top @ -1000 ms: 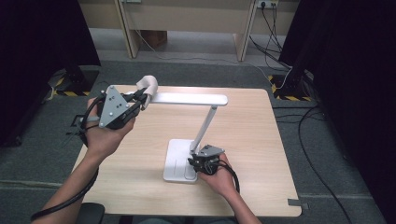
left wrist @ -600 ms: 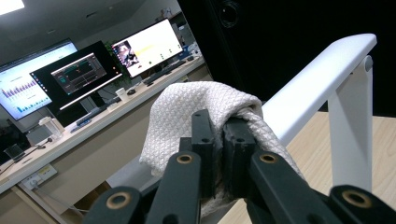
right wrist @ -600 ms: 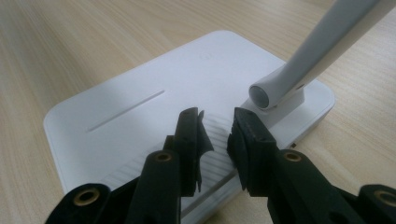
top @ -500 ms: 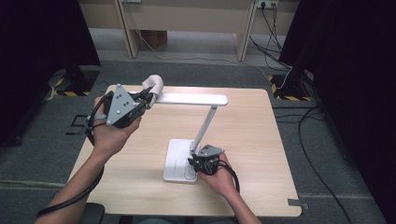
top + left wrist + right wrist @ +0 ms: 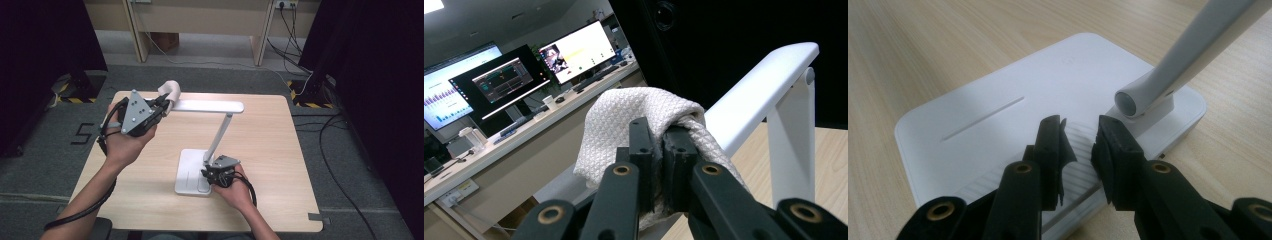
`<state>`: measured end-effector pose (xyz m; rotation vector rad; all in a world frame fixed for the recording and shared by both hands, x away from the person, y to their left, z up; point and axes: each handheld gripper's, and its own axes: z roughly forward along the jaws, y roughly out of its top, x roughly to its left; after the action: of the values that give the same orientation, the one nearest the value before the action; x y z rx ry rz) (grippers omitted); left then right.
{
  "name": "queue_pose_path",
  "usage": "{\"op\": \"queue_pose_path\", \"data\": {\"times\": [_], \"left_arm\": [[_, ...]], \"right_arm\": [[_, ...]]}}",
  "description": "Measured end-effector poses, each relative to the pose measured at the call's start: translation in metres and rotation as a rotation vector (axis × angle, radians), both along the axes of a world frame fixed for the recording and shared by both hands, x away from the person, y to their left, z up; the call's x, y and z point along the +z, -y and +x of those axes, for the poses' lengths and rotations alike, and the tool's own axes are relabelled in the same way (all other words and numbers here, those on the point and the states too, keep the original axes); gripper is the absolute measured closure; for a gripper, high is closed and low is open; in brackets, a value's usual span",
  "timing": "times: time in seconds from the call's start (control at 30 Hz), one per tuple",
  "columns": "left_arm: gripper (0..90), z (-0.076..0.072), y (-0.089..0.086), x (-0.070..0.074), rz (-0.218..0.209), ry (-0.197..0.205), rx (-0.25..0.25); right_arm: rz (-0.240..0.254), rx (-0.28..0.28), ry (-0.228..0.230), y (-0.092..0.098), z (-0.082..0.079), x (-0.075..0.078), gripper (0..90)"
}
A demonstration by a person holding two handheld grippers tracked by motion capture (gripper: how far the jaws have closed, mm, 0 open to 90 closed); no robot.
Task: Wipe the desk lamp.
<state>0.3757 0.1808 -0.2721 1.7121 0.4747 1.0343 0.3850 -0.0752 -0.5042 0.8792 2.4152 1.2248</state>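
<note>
Pale wooden table (image 5: pixel 280 150) (bearing lamp (image 5: pixel 200 170)), grey carpet (image 5: pixel 350 165)

Grey carpet floor (image 5: pixel 45 150) surrounds the wooden table (image 5: pixel 280 150); monitors (image 5: pixel 574 50) line a desk (image 5: pixel 524 135).

A black "5" is being shown on the grey floor (image 5: pixel 55 150), left of the table (image 5: pixel 280 150).

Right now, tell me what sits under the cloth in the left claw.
The cloth, pinched in the left claw, drapes over the end of the white lamp head. The head's tip beneath the cloth is covered, so its surface there cannot be seen.
</note>
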Motion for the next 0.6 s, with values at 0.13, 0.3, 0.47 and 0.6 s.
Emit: {"op": "queue_pose_path", "data": {"times": [0.13, 0.3, 0.47, 0.6], "left_arm": [[84.6, 0.0, 0.004, 0.0, 0.006, -0.001, -0.004], [84.6, 0.001, 0.008, 0.001, 0.006, -0.003, -0.011], [84.6, 0.002, 0.011, 0.001, 0.005, -0.004, -0.014], [84.6, 0.002, 0.014, 0.001, 0.008, -0.005, -0.018]], "right_arm": [[0.001, 0.0, 0.0, 0.0, 0.0, 0.0, 72.4], [0.001, 0.0, 0.0, 0.0, 0.0, 0.0, 72.3], [0.0, 0.0, 0.003, 0.0, 0.0, 0.0, 72.4], [0.0, 0.0, 0.002, 0.0, 0.0, 0.0, 72.4]]}}
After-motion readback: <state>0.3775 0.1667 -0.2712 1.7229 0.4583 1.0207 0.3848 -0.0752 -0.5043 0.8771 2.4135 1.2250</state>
